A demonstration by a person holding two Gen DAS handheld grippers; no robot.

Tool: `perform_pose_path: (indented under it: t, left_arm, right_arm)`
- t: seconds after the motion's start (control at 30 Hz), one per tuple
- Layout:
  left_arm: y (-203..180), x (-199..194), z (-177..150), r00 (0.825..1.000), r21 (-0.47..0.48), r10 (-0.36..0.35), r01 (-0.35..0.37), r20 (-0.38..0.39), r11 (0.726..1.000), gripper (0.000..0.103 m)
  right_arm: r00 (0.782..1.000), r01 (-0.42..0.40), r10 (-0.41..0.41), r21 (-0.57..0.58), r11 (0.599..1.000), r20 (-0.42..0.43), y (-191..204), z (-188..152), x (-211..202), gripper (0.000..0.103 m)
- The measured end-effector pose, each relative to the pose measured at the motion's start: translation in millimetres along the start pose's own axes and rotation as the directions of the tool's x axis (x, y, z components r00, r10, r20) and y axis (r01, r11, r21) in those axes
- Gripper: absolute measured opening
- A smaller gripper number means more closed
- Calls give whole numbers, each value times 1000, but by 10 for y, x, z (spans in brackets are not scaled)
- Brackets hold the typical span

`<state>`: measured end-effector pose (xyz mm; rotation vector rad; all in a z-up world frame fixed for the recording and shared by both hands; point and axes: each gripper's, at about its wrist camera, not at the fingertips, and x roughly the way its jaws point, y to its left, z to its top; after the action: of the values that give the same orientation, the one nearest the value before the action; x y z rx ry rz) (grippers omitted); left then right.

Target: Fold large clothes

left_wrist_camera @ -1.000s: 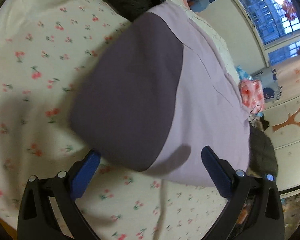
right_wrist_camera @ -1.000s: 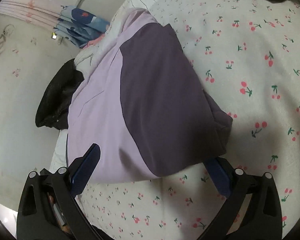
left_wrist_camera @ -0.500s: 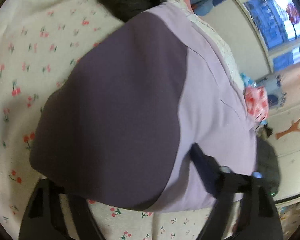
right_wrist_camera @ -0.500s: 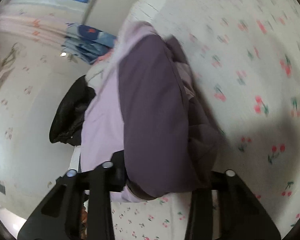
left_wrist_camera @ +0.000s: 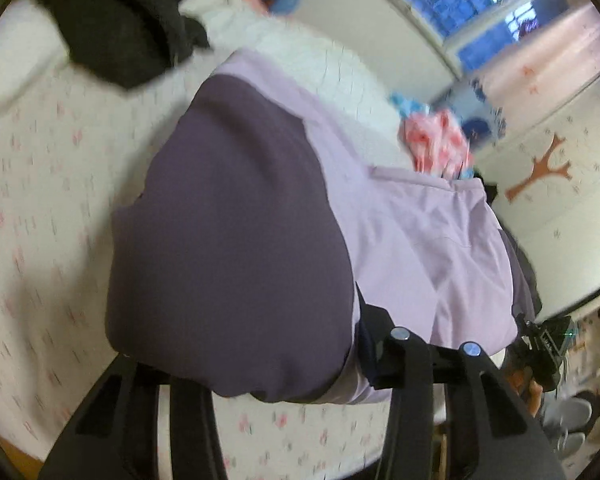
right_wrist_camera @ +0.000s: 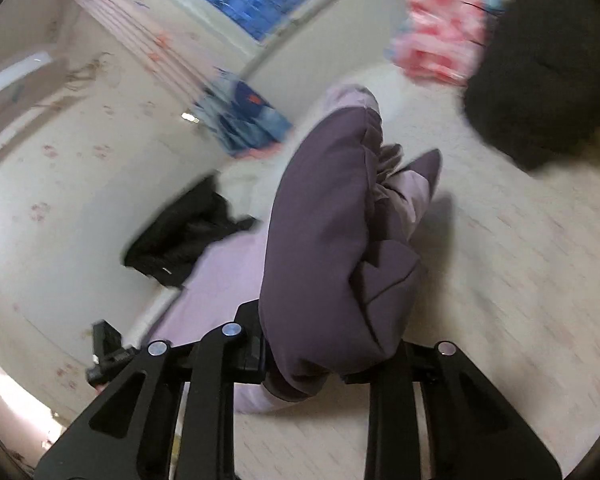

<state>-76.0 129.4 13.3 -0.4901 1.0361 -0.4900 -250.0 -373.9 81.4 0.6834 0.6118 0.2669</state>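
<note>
A padded jacket in dark purple and pale lilac [left_wrist_camera: 240,240] lies folded on a bed with a cherry-print sheet [left_wrist_camera: 40,208]. My left gripper [left_wrist_camera: 268,376] is shut on the jacket's near edge and lifts it; the fabric bulges over the jaws and hides the fingertips. In the right wrist view the same jacket [right_wrist_camera: 324,240] hangs bunched, and my right gripper [right_wrist_camera: 328,364] is shut on its other near edge. The views are blurred by motion.
A black garment [left_wrist_camera: 116,20] lies at the far end of the bed, another black one [right_wrist_camera: 188,236] near the wall side. Pink patterned cloth [left_wrist_camera: 436,144] and blue patterned cloth [right_wrist_camera: 244,120] lie by the window wall.
Both grippers went from open and clear of the jacket to shut on its near edge. They have raised that edge off the sheet, and both cameras tilted up toward the window.
</note>
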Motion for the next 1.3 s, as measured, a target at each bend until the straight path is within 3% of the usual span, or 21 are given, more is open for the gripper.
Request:
perform_pose_path:
  t: [0.07,0.1,0.13,0.2,0.3,0.33,0.4,0.5,0.6,0.67,0.7,0.77,0.83,0.9,0.97,1.07,1.1,1.13,1.23,1.27,1.3]
  left_arm:
    - [117,223,-244,996,-37,22,-25,-83,999,47]
    - [232,294,-376,994,-80,35,-43,-102,996,50]
    - [302,278,-464,994,-107,25,-37,-106,994,53]
    - [358,75,-582,996,-131,26,-37,-83,991,56]
    - [299,-270,-694,994,-80,110,-112,-23,990,57]
    - [236,-451,-725,978,-61,206,-204,30,977,57]
    - [185,-701,-676,937,-39,320,-318,139,947,60]
    - [160,-895,-568,915,-84,340,-330,217,940,62]
    - [-86,-736,-422,909,-8,333,-342,249,940,64]
    - [-208,-576,-282,922,41,297,-317,250,948,69]
    - [-360,-399,-165,929,84,275,-304,248,949,69]
    - [-516,-286,-66,924,147,273,-319,267,936,69]
    - [-767,25,183,930,203,256,-312,263,928,69]
    - [-876,348,442,933,204,260,-313,249,928,69]
    - [-867,613,667,921,184,304,-352,244,918,69]
    - [-629,1086,940,889,139,408,-440,210,887,70]
    - [-471,1266,1006,896,117,412,-432,163,894,70]
    - [-374,1404,1059,911,91,394,-406,124,909,71]
    - [-345,1470,1132,897,80,429,-438,106,896,72]
    - [-381,1432,1113,895,90,433,-443,112,892,72]
    - [-431,1319,1055,895,100,424,-439,135,893,73]
  right_arm:
    - [987,130,-121,85,988,-108,-516,-347,-13,33]
    - [975,163,-141,123,979,-170,-720,-456,25,37]
    - [974,144,-97,229,963,-204,-1006,-601,0,41]
    - [987,105,-65,285,953,-148,-1122,-684,-199,43]
    - [985,163,-149,194,967,-86,-927,-632,-394,44]
    - [976,214,-206,127,969,-71,-766,-562,-392,47]
    - [968,249,-246,80,965,-50,-579,-489,-373,54]
    - [956,293,-288,115,949,-61,-587,-451,-409,56]
    - [902,400,-418,152,904,109,-632,-462,-860,56]
    - [877,420,-433,106,901,207,-469,-349,-963,59]
    - [880,425,-424,44,904,215,-350,-225,-882,64]
    - [903,399,-379,-63,915,203,-106,41,-588,69]
    - [919,390,-366,-218,894,145,159,361,37,85]
    - [926,377,-369,-282,882,83,224,563,588,85]
    - [910,393,-415,-309,866,-6,115,778,1296,85]
    - [823,502,-558,-326,801,-104,-436,870,2168,88]
    - [823,490,-546,-288,822,-157,-599,867,2282,96]
    - [844,452,-492,-209,867,-215,-765,879,2381,97]
    - [829,466,-518,-251,848,-213,-629,965,2355,96]
    - [835,456,-513,-273,847,-197,-530,966,2256,95]
    - [856,431,-488,-284,856,-171,-427,959,2101,95]
